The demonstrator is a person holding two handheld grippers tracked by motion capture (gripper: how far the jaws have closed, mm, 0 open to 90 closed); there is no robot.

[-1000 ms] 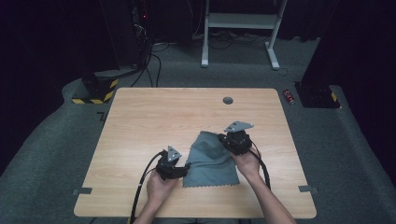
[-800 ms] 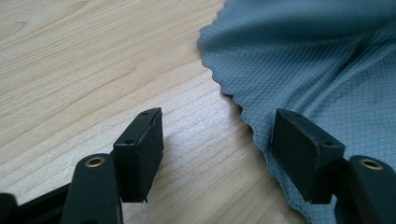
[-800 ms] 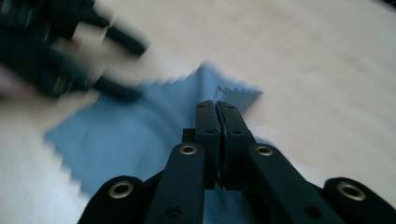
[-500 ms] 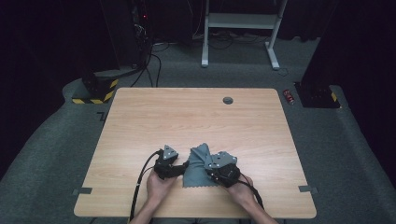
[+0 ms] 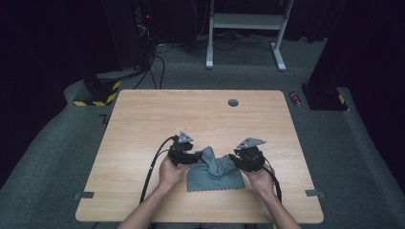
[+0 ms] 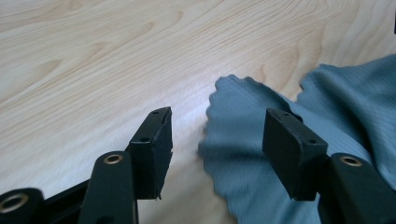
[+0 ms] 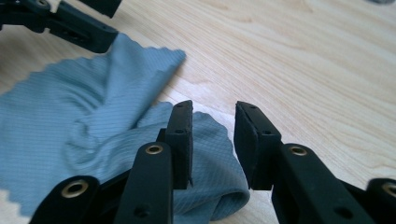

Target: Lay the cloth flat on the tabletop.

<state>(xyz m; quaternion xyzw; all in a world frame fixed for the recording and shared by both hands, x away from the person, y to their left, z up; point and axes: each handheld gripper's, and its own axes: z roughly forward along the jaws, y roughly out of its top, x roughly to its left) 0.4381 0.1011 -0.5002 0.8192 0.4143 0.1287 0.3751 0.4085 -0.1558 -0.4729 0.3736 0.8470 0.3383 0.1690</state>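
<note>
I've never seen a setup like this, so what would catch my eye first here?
Probably the rumpled blue-grey cloth near the front edge of the pale wooden table, its zigzag-cut edges clear in both gripper views. Two hands flank it, each holding a black tool: the left gripper sits at the cloth's upper left corner, the right gripper at its right side, both with jaws apart and nothing pinched.

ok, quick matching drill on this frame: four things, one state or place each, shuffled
Things:
1. grey cloth
2. left claw
3. right claw
4. round grommet

States or places:
A. open, at the cloth's folded edge
B. set in the table near its far edge
C. crumpled between the two claws
D. open above the cloth's scalloped corner

Pairs: 1-C, 2-D, 3-A, 4-B
</note>
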